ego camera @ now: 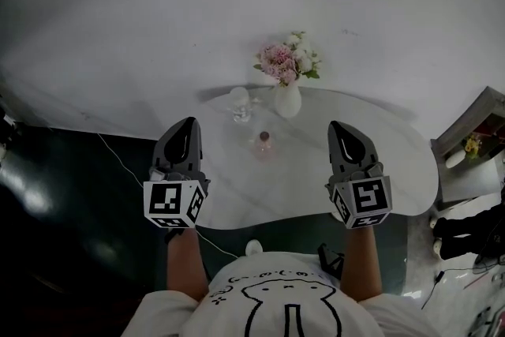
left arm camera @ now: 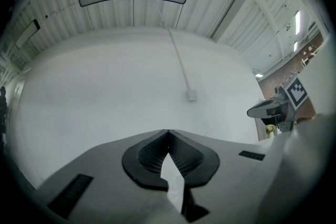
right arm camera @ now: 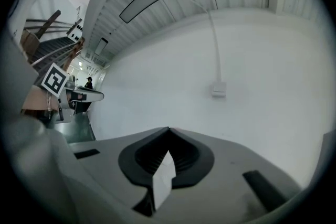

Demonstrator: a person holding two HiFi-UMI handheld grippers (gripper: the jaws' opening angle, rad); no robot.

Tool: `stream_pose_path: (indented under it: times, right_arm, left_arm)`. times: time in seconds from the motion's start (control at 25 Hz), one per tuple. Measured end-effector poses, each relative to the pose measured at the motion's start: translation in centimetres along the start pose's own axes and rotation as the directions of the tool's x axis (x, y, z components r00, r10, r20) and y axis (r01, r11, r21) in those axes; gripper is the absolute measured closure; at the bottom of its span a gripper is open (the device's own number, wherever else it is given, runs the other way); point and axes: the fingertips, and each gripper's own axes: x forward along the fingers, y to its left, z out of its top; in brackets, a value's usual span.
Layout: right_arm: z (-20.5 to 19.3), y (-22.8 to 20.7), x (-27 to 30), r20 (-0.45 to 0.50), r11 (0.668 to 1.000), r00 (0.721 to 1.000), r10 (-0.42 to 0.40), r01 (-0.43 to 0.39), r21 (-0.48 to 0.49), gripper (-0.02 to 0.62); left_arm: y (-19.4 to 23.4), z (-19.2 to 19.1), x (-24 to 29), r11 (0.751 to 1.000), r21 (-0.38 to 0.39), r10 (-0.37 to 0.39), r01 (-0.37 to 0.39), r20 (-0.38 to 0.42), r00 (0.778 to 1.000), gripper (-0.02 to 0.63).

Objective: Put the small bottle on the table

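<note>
Table [ego camera: 316,197], white with rounded corners, seen from above. The small bottle [ego camera: 263,144] stands on it, seemingly upright, about midway between the far and near edges. Behind it, at the far edge, are a vase of pink flowers [ego camera: 287,95] and a clear glass [ego camera: 239,103]. The left gripper [ego camera: 187,124] and right gripper [ego camera: 339,127] hover above the near edge, one on each side of the bottle and well apart from it. Both have their jaws pressed together on nothing, probably because the bottle is placed and needs no grip.
</note>
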Motion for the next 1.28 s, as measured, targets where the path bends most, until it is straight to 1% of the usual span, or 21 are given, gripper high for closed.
stream_pose_path:
  times: [0.08,0.2,0.32,0.56,0.84,1.28]
  right_arm:
    - [0.6,-0.2,-0.3,0.018,1.000,1.000,-0.006,0.006,0.003,0.601]
    - [1.6,-0.9,-0.5,0.045,0.999,0.998,-0.035,0.035,-0.017,0.601]
    - [1.9,-1.7,-0.6,0.061,0.998,0.997,-0.052,0.053,-0.017,0.601]
    - [2.1,-1.3,-0.4,0.052,0.998,0.998,-0.036,0.039,-0.042,0.601]
    - [2.0,-0.5,-0.4,0.033,0.997,0.999,-0.014,0.017,-0.077,0.601]
    - [1.8,-0.6,-1.2,0.023,0.997,0.999,-0.032,0.034,-0.074,0.601]
  left_arm:
    - [0.2,0.4,0.2,1.000,0.000,0.001,-0.001,0.011,1.000,0.603]
    - [0.2,0.9,0.6,1.000,0.007,-0.003,0.003,0.027,1.000,0.601]
    - [0.4,0.8,0.7,1.000,0.018,-0.001,0.001,0.025,1.000,0.603]
    - [1.3,1.0,0.4,1.000,0.012,0.019,-0.019,0.027,0.999,0.603]
    - [1.2,1.2,-0.1,1.000,0.020,0.011,-0.011,0.025,1.000,0.601]
    - [1.7,1.4,-1.1,1.000,0.024,0.013,-0.014,0.024,1.000,0.603]
